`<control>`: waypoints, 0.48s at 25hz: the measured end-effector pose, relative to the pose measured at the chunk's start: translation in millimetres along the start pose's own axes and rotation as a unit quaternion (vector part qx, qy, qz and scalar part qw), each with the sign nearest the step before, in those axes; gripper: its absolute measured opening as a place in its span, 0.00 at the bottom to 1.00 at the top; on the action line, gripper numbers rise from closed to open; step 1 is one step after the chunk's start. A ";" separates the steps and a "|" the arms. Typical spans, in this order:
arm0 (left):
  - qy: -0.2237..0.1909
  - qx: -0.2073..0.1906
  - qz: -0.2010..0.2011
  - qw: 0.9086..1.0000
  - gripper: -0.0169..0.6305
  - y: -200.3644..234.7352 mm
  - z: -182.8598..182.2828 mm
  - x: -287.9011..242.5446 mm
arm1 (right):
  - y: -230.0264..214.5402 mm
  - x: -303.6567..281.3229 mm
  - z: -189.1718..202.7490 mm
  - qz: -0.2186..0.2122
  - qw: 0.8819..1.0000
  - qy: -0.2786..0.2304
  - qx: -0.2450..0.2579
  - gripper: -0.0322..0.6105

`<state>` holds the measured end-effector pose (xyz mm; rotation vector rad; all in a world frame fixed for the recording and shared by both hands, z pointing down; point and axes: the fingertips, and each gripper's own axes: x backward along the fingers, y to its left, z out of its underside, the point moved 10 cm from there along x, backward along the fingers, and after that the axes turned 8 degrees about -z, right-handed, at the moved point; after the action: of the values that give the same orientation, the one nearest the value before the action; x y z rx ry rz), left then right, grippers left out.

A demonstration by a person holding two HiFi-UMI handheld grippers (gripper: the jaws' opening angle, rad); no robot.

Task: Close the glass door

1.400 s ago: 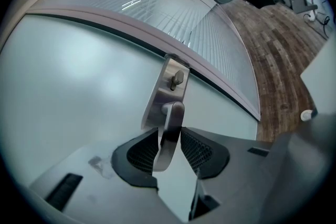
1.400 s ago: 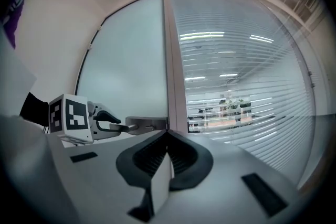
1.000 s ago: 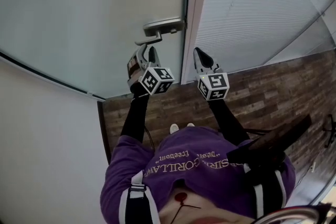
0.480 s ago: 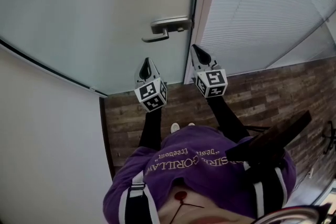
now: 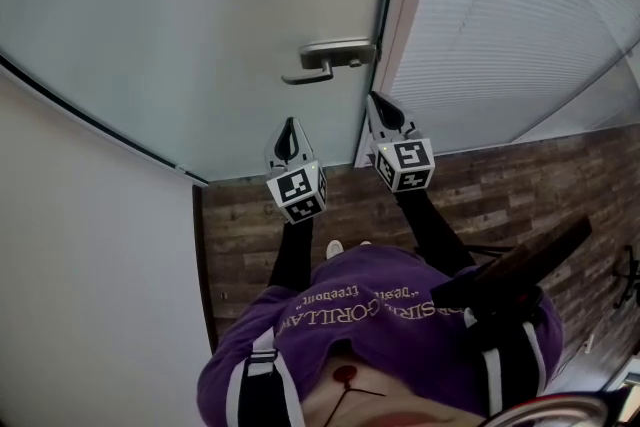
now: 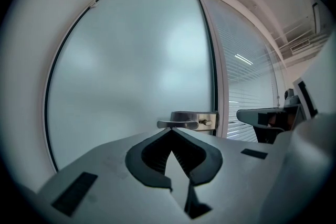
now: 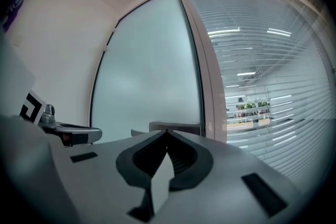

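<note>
The frosted glass door (image 5: 200,25) fills the upper left of the head view, its right edge lying along the white frame (image 5: 408,25). Its metal lever handle (image 5: 335,58) sits near that edge. My left gripper (image 5: 290,123) is shut and empty, a short way back from the handle and below it, not touching. In the left gripper view the handle (image 6: 186,121) shows just beyond the closed tips of the left gripper (image 6: 170,130). My right gripper (image 5: 375,98) is also shut and empty, pointing at the door edge beside the frame; in its own view the right gripper (image 7: 167,132) aims at the handle plate (image 7: 176,126).
A glass wall with white blinds (image 5: 500,25) stands right of the frame. A plain white wall (image 5: 80,245) is on the left. Dark wood-plank floor (image 5: 480,195) lies below, with the person's purple sweater (image 5: 380,325) at the bottom.
The left gripper came off the handle, drew back, rolled upright and closed empty. The right gripper stayed beside the door edge.
</note>
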<state>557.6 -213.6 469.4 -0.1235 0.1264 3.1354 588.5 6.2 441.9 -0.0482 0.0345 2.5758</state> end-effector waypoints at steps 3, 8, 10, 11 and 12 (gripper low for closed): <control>-0.003 -0.004 0.002 1.000 0.03 -0.5 -2.7 -2.4 | -0.9 0.6 1.1 0.003 1.000 0.001 0.000 0.04; -0.005 -0.009 0.008 1.000 0.03 -3.8 -6.4 -6.8 | -4.1 1.6 2.5 0.010 1.000 0.004 -0.003 0.04; -0.005 -0.010 0.009 1.000 0.03 -4.7 -6.5 -7.4 | -4.2 1.2 2.5 0.009 1.000 0.005 -0.002 0.04; -0.005 -0.011 0.008 1.000 0.03 -4.9 -6.8 -7.9 | -4.3 0.6 2.3 0.009 1.000 0.006 -0.002 0.04; -0.005 -0.013 0.008 1.000 0.03 -5.1 -7.0 -8.8 | -4.7 -0.1 2.1 0.008 1.000 0.007 -0.001 0.04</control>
<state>566.9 -209.0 462.6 -0.1077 0.0873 3.1534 591.1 10.2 443.9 -0.0677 0.0382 2.5920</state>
